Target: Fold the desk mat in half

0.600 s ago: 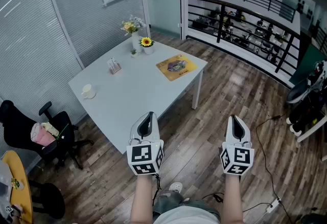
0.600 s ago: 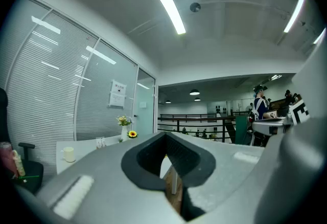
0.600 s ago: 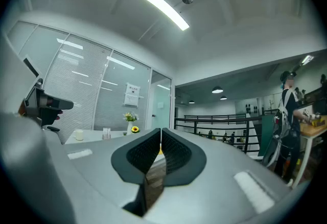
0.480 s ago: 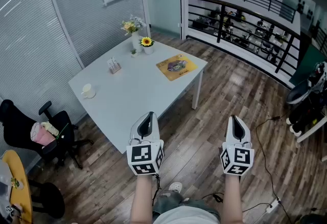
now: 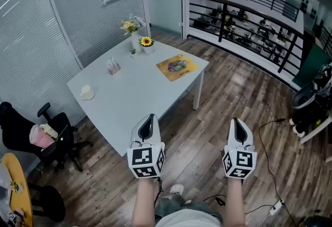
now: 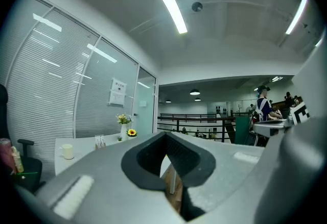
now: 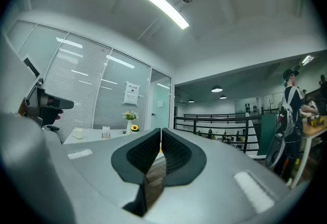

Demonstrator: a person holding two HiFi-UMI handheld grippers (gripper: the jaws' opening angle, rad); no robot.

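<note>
The yellow desk mat (image 5: 177,67) lies flat and unfolded near the far right corner of the white table (image 5: 129,101). Both grippers hang in the air in front of the table's near corner, over the wooden floor and well short of the mat. My left gripper (image 5: 149,117) is shut with nothing in it, its tip just over the table's near edge. To its right, my right gripper (image 5: 237,121) is shut and empty too. In the left gripper view the jaws (image 6: 165,135) meet at the tips; in the right gripper view the jaws (image 7: 161,131) stand together.
On the table are a white cup (image 5: 86,92), a small card holder (image 5: 113,67), a vase of flowers (image 5: 133,34) and a sunflower pot (image 5: 147,43). A black office chair (image 5: 36,135) stands left. A black railing (image 5: 249,18) runs behind. A person (image 7: 290,110) stands far right.
The head view has shifted slightly, so the table sits a little further left. Both grippers stay shut and almost where they were.
</note>
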